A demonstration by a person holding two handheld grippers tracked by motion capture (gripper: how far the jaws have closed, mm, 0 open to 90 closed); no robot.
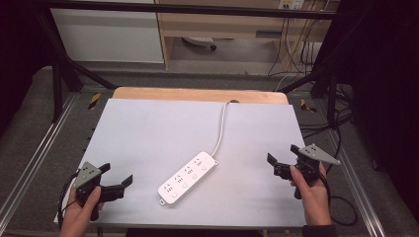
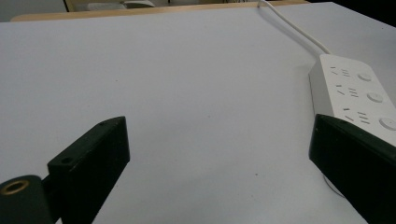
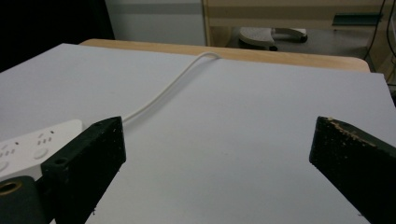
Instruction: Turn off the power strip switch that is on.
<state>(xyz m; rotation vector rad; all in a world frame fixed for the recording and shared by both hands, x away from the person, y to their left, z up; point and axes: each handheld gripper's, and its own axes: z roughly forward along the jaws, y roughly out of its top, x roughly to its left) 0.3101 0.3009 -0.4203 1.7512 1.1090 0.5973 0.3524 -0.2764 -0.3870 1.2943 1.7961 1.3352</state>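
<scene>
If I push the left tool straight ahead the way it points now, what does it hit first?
Probably nothing with its centre: the left tool points over bare table. Its right jaw lines up with the power strip, so that jaw would likely clip the strip's near end first, though depth is unclear.

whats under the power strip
The white power strip lies flat on the pale grey sheet that covers the wooden table. The sheet directly beneath it is covered from sight.
</scene>
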